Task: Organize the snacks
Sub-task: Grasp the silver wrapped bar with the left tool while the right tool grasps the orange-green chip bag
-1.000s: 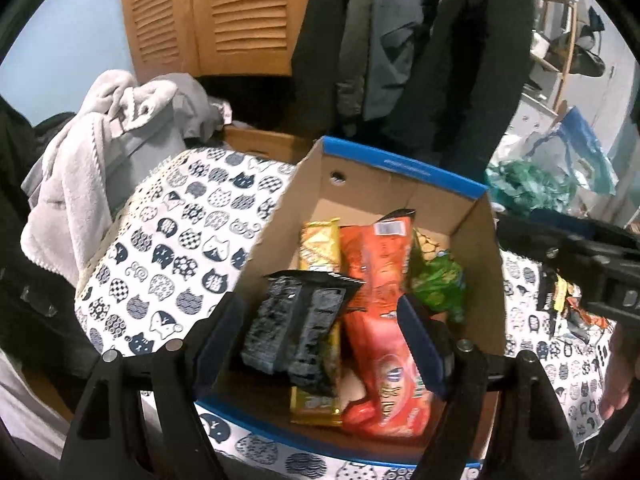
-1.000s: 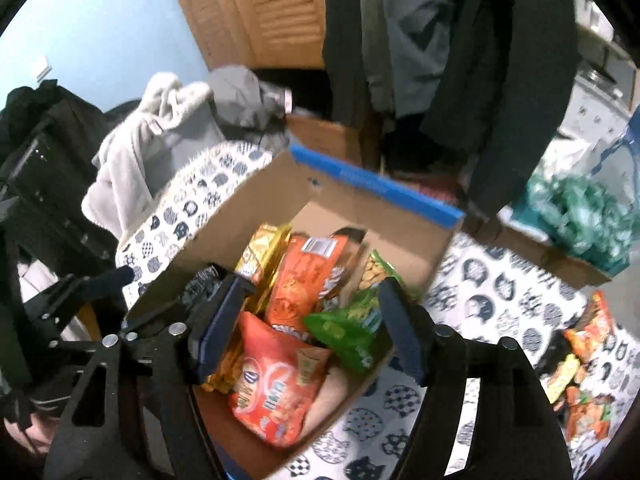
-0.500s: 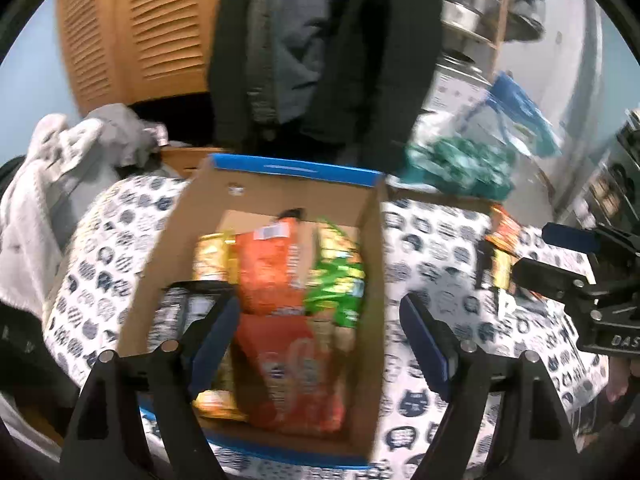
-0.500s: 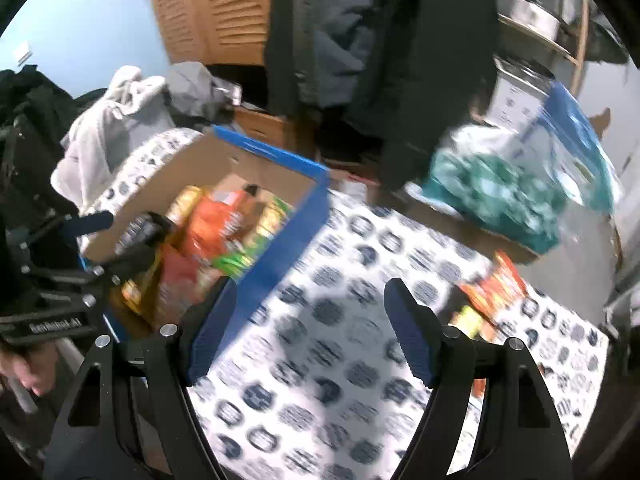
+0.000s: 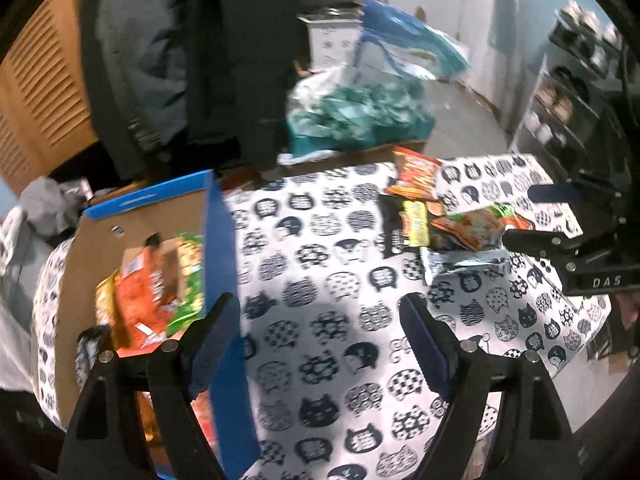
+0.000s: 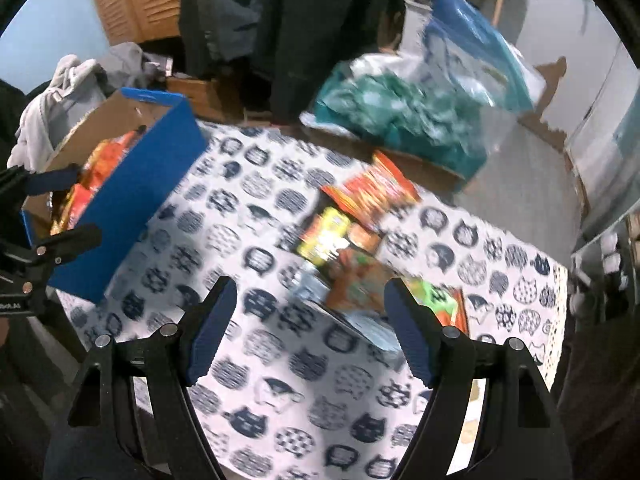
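Both sets of jaws wide and empty, box point(image 6: 132, 184) at ten o'clock, loose snack packets point(image 6: 352, 248) heaped on the worktop point(image 6: 280, 380) at twelve; I'd lower my right gripper point(image 6: 308, 320) squarely over one packet's edge, avoiding neighbours.
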